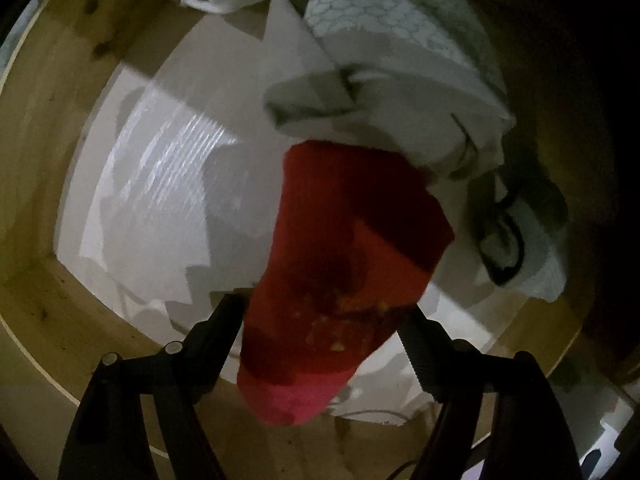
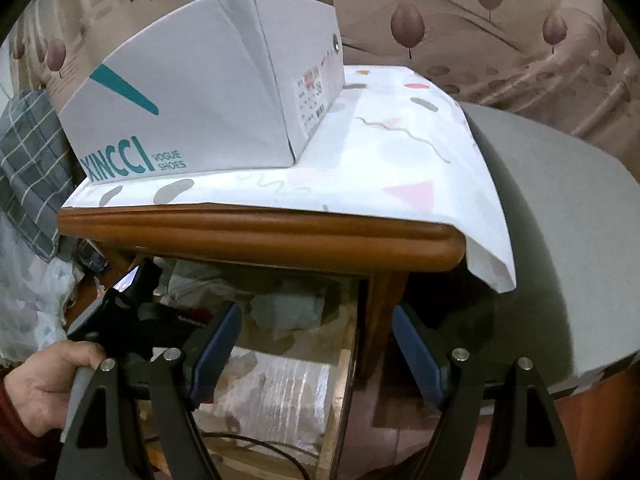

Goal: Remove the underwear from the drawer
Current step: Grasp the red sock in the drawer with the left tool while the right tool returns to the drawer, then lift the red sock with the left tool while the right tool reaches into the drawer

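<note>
Left tool [image 1: 324,320] reaches steeply down into the open drawer [image 1: 44,184]; red underwear [image 1: 352,248] sits between its fingers, which look pressed to the cloth, a grip for lifting it clear of the pale folded clothes [image 1: 392,60] behind. Right tool [image 2: 316,344] stands wide and empty, parked in front of the nightstand, below the shoebox [image 2: 208,80] on its tabletop [image 2: 256,232], out of the way.

Two black hand-held claws, one hand in a dark red sleeve

The left claw [image 1: 320,316] has black angular arms, round silver screw heads on its left arm and a ribbed black pad on its right finger. The right claw [image 2: 316,344] has the same black arms and silver screws, with blue pads. At lower left of the right wrist view, a hand [image 2: 38,384] shows a dark red cuff
</note>
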